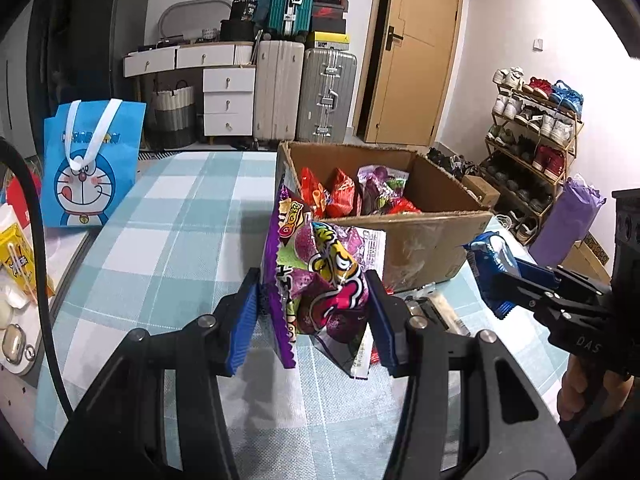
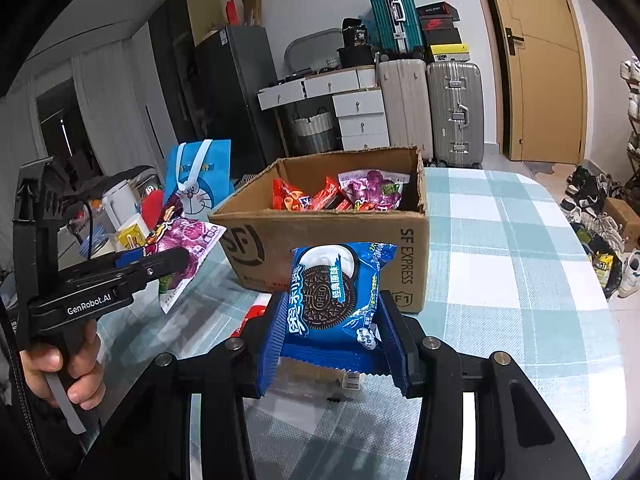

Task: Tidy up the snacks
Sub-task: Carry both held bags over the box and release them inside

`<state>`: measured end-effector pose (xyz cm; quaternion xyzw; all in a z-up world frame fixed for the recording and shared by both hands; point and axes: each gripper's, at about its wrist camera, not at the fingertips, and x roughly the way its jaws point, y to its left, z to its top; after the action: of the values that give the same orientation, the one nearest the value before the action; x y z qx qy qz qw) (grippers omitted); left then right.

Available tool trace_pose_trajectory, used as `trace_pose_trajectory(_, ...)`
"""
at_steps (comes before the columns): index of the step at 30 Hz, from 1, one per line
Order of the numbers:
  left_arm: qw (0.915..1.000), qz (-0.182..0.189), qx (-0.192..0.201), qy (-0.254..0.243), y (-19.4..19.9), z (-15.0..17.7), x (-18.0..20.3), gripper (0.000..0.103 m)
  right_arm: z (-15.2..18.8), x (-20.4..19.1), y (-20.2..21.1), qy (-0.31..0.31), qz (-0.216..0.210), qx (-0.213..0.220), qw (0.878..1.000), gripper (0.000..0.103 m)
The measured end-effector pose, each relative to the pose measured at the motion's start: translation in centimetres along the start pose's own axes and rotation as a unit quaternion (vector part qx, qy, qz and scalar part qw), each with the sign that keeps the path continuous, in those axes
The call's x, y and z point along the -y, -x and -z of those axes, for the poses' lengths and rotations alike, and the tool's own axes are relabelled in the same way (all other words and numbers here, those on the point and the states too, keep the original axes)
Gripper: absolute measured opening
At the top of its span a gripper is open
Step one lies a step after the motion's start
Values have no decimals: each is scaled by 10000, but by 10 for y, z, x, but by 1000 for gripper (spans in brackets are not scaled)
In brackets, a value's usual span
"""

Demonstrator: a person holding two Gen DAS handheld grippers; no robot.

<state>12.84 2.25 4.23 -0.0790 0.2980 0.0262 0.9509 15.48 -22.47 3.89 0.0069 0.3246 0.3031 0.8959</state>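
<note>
My left gripper (image 1: 316,320) is shut on a purple gummy-candy bag (image 1: 320,280), lifted above the checked tablecloth just in front of the open cardboard box (image 1: 424,240). The same bag (image 2: 188,240) shows at the left of the right wrist view, in the left gripper (image 2: 168,258). My right gripper (image 2: 336,340) is shut on a blue Oreo pack (image 2: 336,292), held near the box's front wall (image 2: 320,240). That pack (image 1: 492,256) also appears at the right of the left wrist view. Inside the box lie several red and purple snack bags (image 1: 360,192).
A blue cartoon-cat gift bag (image 1: 88,164) stands at the table's left. A yellow packet (image 1: 16,256) and small items sit on a side surface at far left. A flat wrapped packet (image 2: 320,380) lies on the cloth under the right gripper. Suitcases, drawers and a shoe rack (image 1: 536,136) stand beyond.
</note>
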Motion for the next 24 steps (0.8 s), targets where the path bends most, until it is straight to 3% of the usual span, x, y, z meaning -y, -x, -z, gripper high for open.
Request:
trace_pose_trajectory(13,9996,74,271,52,17,-20,3,46,-16,-2,14,-6,61,284,9996,45)
trace_pose_trajectory(24,9996,184,199,-49,12,-18,12,43,-31,-6,24,96,82,413,9991,45)
